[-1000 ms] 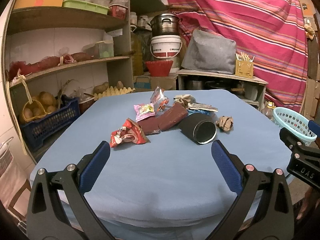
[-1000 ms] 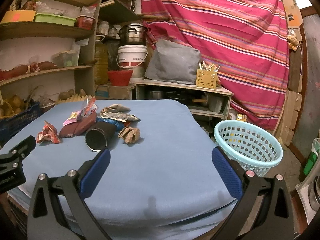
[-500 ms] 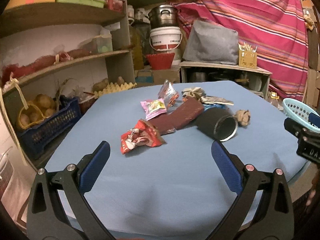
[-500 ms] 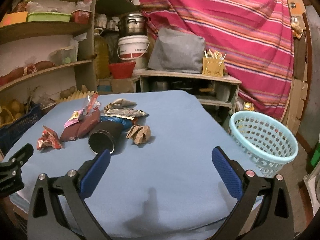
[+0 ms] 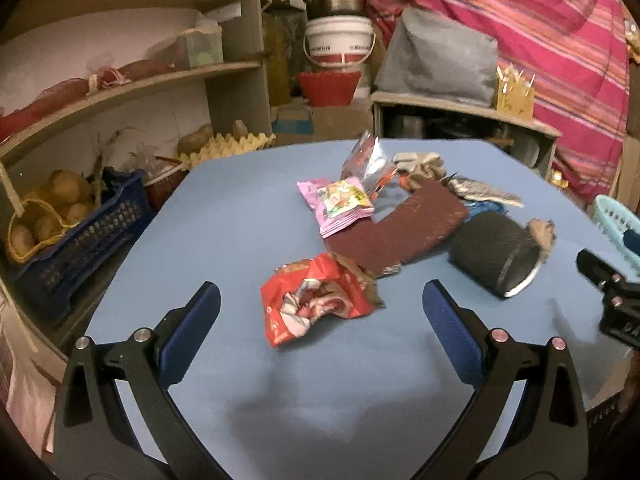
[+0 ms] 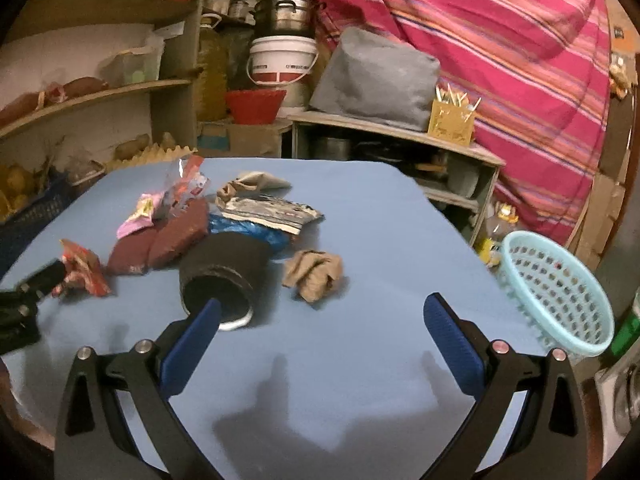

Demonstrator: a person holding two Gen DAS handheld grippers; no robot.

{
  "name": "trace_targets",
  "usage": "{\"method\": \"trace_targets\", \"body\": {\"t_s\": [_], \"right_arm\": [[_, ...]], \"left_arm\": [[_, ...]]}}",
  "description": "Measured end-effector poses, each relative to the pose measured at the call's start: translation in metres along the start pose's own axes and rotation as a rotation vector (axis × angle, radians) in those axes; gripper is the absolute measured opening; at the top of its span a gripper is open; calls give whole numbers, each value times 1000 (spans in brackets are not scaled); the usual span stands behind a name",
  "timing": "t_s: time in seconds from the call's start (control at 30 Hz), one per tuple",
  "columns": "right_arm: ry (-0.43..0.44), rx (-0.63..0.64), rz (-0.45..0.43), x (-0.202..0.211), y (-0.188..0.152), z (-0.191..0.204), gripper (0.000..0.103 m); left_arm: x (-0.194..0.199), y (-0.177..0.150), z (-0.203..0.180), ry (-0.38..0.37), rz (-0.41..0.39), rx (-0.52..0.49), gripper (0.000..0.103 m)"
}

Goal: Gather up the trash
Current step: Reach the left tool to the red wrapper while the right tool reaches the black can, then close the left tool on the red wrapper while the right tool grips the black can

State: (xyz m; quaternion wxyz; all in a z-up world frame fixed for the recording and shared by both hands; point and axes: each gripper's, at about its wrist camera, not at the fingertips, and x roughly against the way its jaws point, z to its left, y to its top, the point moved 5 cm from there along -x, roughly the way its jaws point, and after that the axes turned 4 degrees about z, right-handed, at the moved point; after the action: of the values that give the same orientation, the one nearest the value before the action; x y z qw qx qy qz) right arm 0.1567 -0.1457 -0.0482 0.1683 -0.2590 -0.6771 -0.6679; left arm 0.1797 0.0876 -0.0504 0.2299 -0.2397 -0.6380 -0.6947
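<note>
We are holding two tools over a blue worktop (image 5: 224,216) strewn with litter, and both are standing spread wide with nothing between their fingers. The left tool (image 5: 320,312) is pointing straight at a crumpled red wrapper (image 5: 318,306), which is lying just ahead of it, framed between the two blue pads and nearest of all the trash. The wrapper is lying flat, its long side running roughly across the tool's gap, tilted a little from near left to far right. Beyond it a brown flat packet (image 5: 400,228) is stretching away toward the far right, with a pink sachet (image 5: 340,204) resting on its far left end and a black can (image 5: 496,256) on its side to the right, mouth facing us. In the right view, the right tool (image 6: 320,320) is sitting lower and nearer the worktop edge; its left pad is overlapping the can (image 6: 224,276) in the picture, while a paper ball (image 6: 314,274) is lying a little ahead, near the middle of its gap. A light blue basket (image 6: 560,292) is standing off the worktop's right side, beside the right tool and well apart from the left one. We are judging that the left tool is closest to the red wrapper and the right tool closest to the paper ball and the basket.
</note>
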Motion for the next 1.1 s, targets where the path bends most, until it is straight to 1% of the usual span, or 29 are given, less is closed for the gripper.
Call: {"method": "trace_targets", "body": {"t_s": [0.13, 0.33, 0.4, 0.47, 0.53, 0.6, 0.63, 0.67, 0.8, 0.83, 0.87, 0.93, 1.0, 1.03, 1.1], "right_arm": [[38, 4, 44, -15, 7, 16, 99], [53, 20, 107, -36, 9, 41, 99], [52, 16, 141, -46, 9, 48, 99], [55, 17, 156, -52, 10, 51, 99], [36, 22, 162, -58, 11, 55, 99], [33, 27, 175, -63, 11, 59, 99], [30, 30, 180, -64, 11, 60, 99], [23, 37, 184, -67, 11, 62, 99], [9, 53, 191, -71, 10, 68, 98], [6, 56, 190, -71, 10, 68, 97], [5, 62, 191, -72, 10, 68, 96], [12, 73, 199, -73, 9, 70, 81], [22, 78, 206, -75, 10, 71, 74], [23, 80, 205, -75, 10, 71, 72], [18, 83, 195, -72, 11, 70, 72]], "left_arm": [[-18, 4, 4, 2, 40, -15, 98], [-44, 4, 13, -49, 103, 9, 98], [-51, 4, 12, -78, 128, 19, 98], [-56, 5, 12, -86, 138, 19, 98], [-60, 6, 12, -93, 143, 23, 98], [-65, 6, 11, -106, 160, 23, 92], [-68, 5, 10, -114, 171, 21, 86], [-72, 5, 9, -129, 187, 21, 83], [-76, 4, 8, -156, 198, 32, 77], [-75, 4, 7, -161, 195, 30, 73], [-75, 4, 6, -167, 193, 27, 72], [-74, 3, 6, -163, 186, 21, 71], [-73, 2, 6, -161, 180, 15, 69], [-72, 2, 5, -160, 179, 13, 69], [-70, 3, 6, -150, 172, 11, 67]]}}
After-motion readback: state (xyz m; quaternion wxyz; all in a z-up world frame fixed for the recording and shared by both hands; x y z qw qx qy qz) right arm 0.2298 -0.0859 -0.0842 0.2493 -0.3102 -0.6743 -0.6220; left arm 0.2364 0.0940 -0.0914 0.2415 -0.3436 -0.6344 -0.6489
